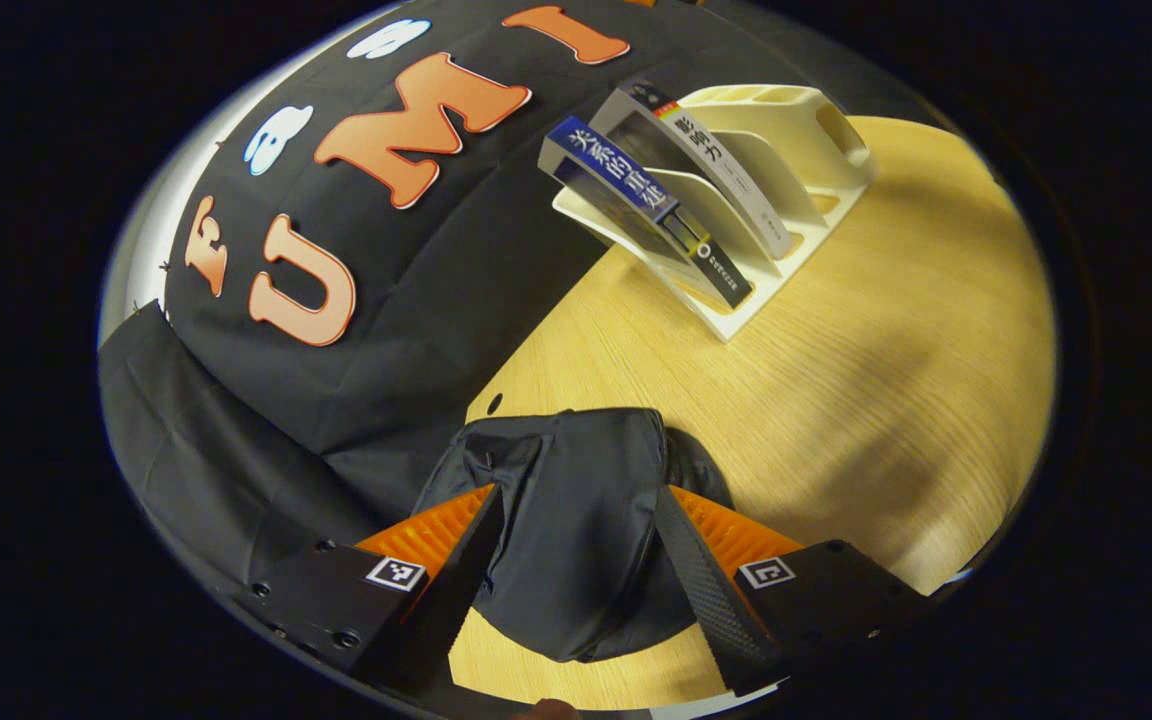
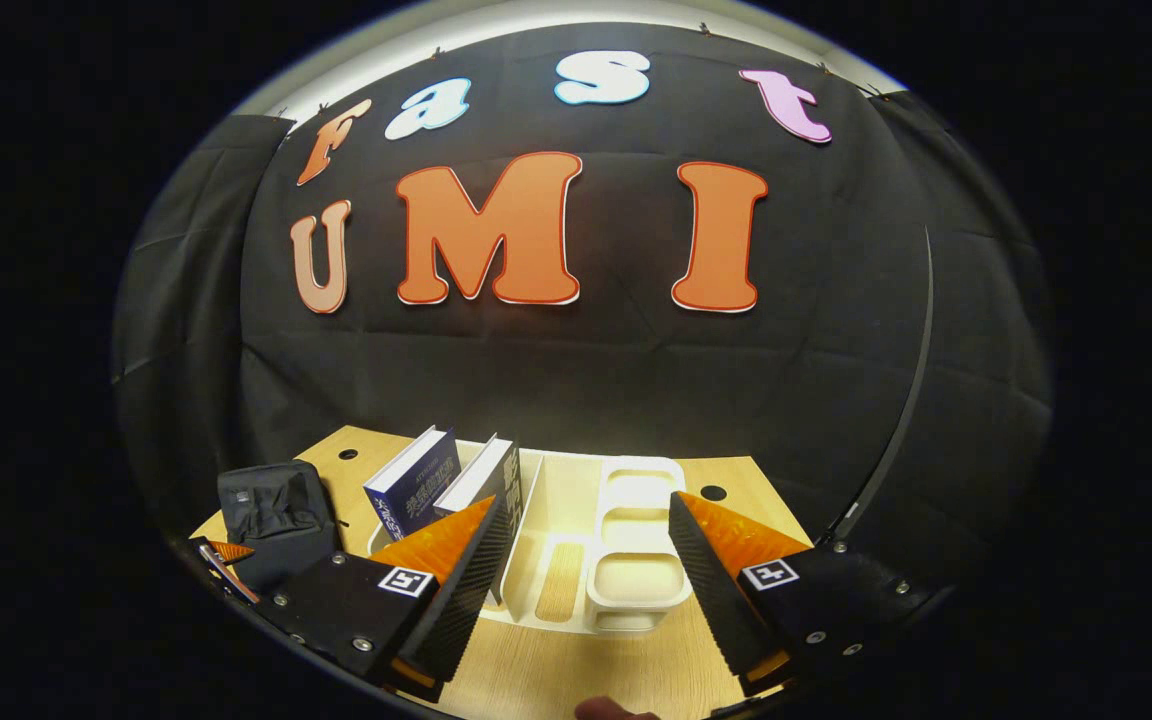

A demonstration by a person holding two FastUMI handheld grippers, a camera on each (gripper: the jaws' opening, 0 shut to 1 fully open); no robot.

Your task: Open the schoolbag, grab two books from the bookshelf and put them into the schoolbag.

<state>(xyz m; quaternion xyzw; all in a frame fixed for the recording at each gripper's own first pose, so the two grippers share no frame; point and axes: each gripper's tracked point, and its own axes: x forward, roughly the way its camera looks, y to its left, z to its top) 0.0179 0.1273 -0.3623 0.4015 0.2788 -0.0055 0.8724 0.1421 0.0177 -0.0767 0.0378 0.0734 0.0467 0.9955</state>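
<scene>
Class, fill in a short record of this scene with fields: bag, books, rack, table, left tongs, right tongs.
bag: dark schoolbag lying on the table, looks closed
books: two, blue book and grey book, both leaning in the rack
rack: pale book rack, its other slots bare
table: light wood table
left tongs: left tongs open, straddling the bag
right tongs: right tongs open, facing the rack

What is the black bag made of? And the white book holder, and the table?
The schoolbag looks like soft woven cloth, maybe nylon: it sags and creases with a dull sheen. The bookshelf looks like moulded plastic: smooth cream walls with rounded edges and a matte finish. The table shows pale wood grain lines; it may be a wood-look laminate rather than solid wood.
</scene>
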